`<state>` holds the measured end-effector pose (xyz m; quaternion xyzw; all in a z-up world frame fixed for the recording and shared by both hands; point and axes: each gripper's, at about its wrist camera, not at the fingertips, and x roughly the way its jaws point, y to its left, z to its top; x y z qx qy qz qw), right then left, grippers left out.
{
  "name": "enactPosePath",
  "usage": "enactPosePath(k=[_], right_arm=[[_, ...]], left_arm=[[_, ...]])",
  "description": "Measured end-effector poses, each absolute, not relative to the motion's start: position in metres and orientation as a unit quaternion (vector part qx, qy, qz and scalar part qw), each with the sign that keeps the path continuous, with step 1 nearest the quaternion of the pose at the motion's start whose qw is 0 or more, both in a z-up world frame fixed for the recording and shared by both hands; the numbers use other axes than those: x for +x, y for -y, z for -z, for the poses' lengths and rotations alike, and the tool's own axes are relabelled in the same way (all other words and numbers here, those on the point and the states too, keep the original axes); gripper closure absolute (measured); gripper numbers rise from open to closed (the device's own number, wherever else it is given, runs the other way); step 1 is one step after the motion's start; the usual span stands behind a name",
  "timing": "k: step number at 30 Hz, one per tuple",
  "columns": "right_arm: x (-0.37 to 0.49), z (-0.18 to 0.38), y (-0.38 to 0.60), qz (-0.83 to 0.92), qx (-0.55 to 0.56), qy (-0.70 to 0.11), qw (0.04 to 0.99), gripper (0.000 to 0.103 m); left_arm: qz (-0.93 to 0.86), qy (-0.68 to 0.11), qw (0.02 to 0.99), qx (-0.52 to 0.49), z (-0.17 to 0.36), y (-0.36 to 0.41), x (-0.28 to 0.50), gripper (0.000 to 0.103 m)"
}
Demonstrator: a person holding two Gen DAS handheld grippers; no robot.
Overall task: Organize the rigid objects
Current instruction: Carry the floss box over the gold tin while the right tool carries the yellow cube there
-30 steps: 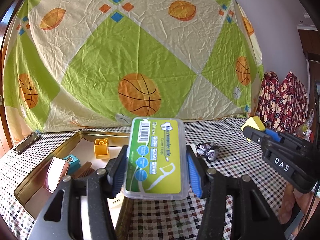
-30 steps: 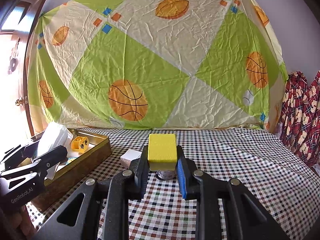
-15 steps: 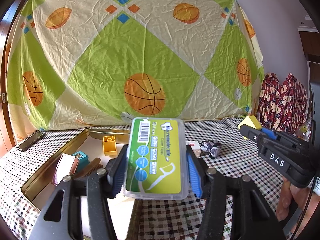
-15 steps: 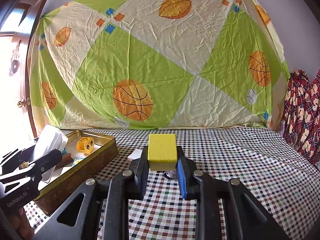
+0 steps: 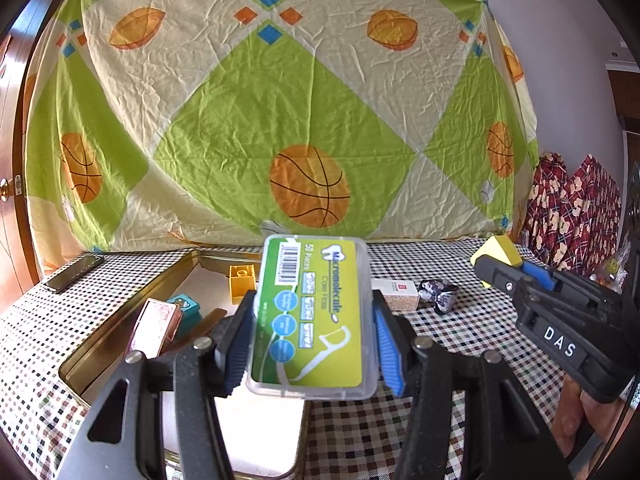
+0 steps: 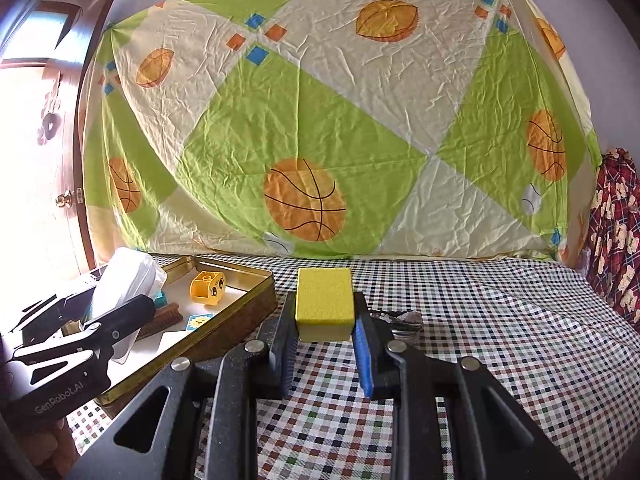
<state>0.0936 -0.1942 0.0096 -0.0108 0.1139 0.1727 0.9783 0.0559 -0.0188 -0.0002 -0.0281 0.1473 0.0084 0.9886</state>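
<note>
My left gripper (image 5: pixel 310 344) is shut on a clear box of dental floss picks (image 5: pixel 314 312) with a green label, held above the near right corner of a gold metal tray (image 5: pixel 120 320). My right gripper (image 6: pixel 324 332) is shut on a yellow sponge block (image 6: pixel 324 304), held above the checked cloth just right of the tray (image 6: pixel 224 328). The tray holds a yellow toy brick (image 5: pixel 241 278), a teal block (image 5: pixel 186 306), a pink box (image 5: pixel 154 326) and a brown brush (image 6: pixel 160 318). The right gripper also shows in the left wrist view (image 5: pixel 496 258).
On the checked tablecloth (image 6: pixel 500 340) right of the tray lie a small white box (image 5: pixel 394 292) and a dark crumpled wrapper (image 5: pixel 438 294). A dark phone (image 5: pixel 74 272) lies at the far left. A basketball-print sheet (image 5: pixel 304 120) hangs behind. Red patterned fabric (image 5: pixel 572 216) is at right.
Both grippers have moved a little to the left toward the tray with their objects still held. The tray now sits closer and larger in the right wrist view.
</note>
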Motion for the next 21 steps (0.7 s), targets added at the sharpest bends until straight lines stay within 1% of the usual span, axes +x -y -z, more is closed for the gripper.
enactPosePath(k=[21], right_arm=[[0.072,-0.009,0.150,-0.212,-0.035,-0.105,0.971,0.076]], left_arm=[[-0.024,-0.150,0.987,-0.052,0.000,-0.010,0.048,0.049]])
